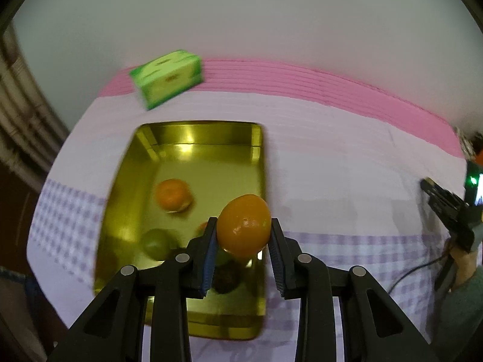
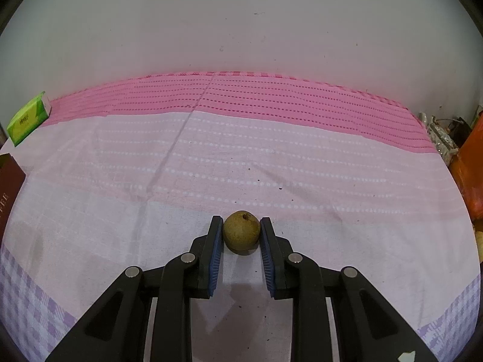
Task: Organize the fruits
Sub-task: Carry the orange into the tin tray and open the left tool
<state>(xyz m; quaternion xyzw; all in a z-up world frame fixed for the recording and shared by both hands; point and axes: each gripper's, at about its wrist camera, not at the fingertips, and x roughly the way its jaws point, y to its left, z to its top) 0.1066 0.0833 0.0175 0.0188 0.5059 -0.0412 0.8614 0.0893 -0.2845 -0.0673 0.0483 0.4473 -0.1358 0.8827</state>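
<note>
Counts across both views

Two grippers (image 1: 244, 226) (image 2: 241, 226). Three orange fruits: one (image 1: 244, 229) gripped, one (image 1: 173, 195) in the tray, a third (image 1: 201, 228) half hidden. Two green fruits (image 1: 156, 242) (image 1: 222, 256), the second mostly hidden. One dark fruit (image 1: 225, 279). One brown fruit (image 2: 241, 230). One gold tray (image 1: 120, 211). One green box (image 1: 167, 78). One cloth (image 2: 271, 157). One red-brown box (image 2: 9, 184). One orange item (image 2: 471, 169) at the right edge, kind unclear.

An orange fruit (image 1: 244, 225) is held over the gold tray (image 1: 126, 181); a round brown fruit (image 2: 241, 231) touches the cloth
</note>
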